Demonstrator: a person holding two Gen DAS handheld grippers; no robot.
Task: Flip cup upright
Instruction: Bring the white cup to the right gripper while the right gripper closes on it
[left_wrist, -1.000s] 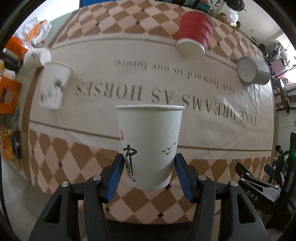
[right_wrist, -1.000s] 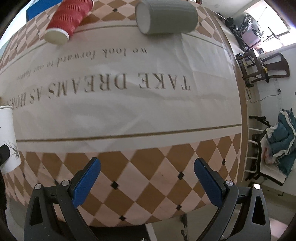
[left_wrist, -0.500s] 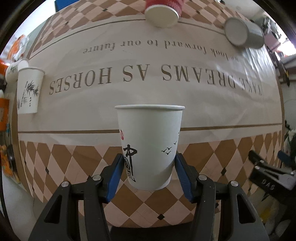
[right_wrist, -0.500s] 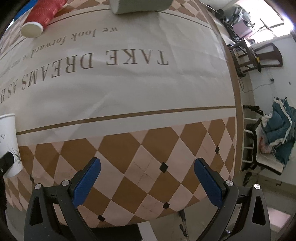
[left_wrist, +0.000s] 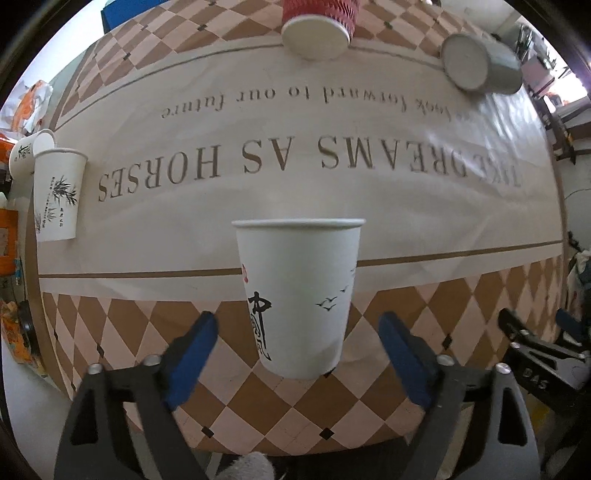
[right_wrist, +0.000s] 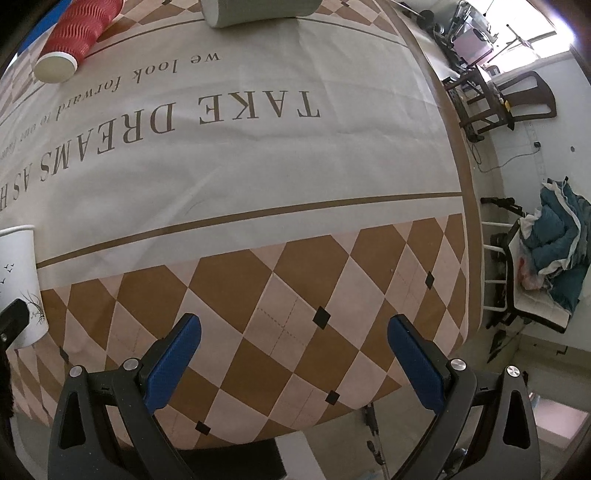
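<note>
Left wrist: white cup (left_wrist: 299, 295) upright on tablecloth (left_wrist: 369, 229), left gripper (left_wrist: 299, 343) wide open, clear of it, likely for release.
Right gripper (right_wrist: 293, 347) wide open, empty; red cup (left_wrist: 317, 26), grey cup (left_wrist: 480, 64) lie sideways.

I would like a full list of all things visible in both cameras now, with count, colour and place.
White cup with birds: 1, upright, near checkered edge, between the open left claw's pads.
White cup with bamboo print: 1, upright, far left.
White cup behind it: 1, partly hidden.
Red ribbed cup: 1, on its side, far edge.
Grey cup: 1, on its side, far right.
Tablecloth: 1, beige, brown checks.
Chairs: dark, right of table.
Left claw: blue pads, open.
Right claw: blue pads, open, empty.
</note>
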